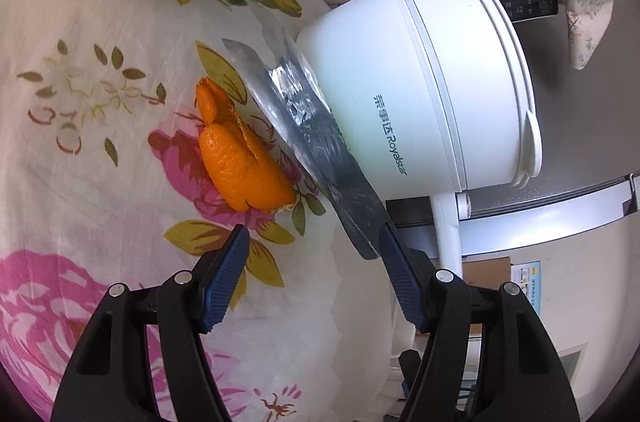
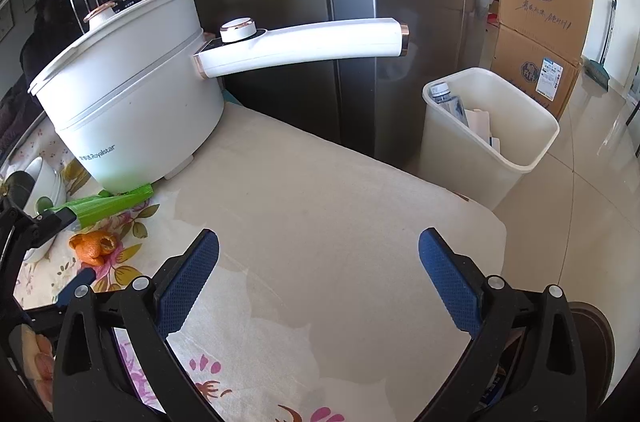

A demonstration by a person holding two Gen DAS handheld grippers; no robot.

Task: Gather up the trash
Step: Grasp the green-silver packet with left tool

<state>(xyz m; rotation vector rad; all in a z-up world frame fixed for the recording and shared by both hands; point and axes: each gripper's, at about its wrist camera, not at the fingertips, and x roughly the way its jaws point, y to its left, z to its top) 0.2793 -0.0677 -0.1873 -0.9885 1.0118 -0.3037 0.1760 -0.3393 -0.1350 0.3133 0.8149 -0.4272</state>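
**Left wrist view: wrapper touching one pad, peel loose on the cloth**

Left wrist camera looks across the flowered tablecloth (image 1: pixel 80 142) to the white electric pot (image 1: pixel 420 82); against its base leans a long plastic wrapper (image 1: pixel 304 126), silvery here, green from the right wrist; its near end touches one pad of the left gripper (image 1: pixel 312 246), whose jaws stand spread, pinching nothing; it looks light, crinkly and slippery, so take that flat end. Orange peel (image 1: pixel 240 166) lies beside it, soft, curled, light; grip across the thick fold. Right gripper (image 2: pixel 318 254) hangs spread and empty over bare cloth; the bin (image 2: pixel 488 126) stands on the floor beyond the table edge.
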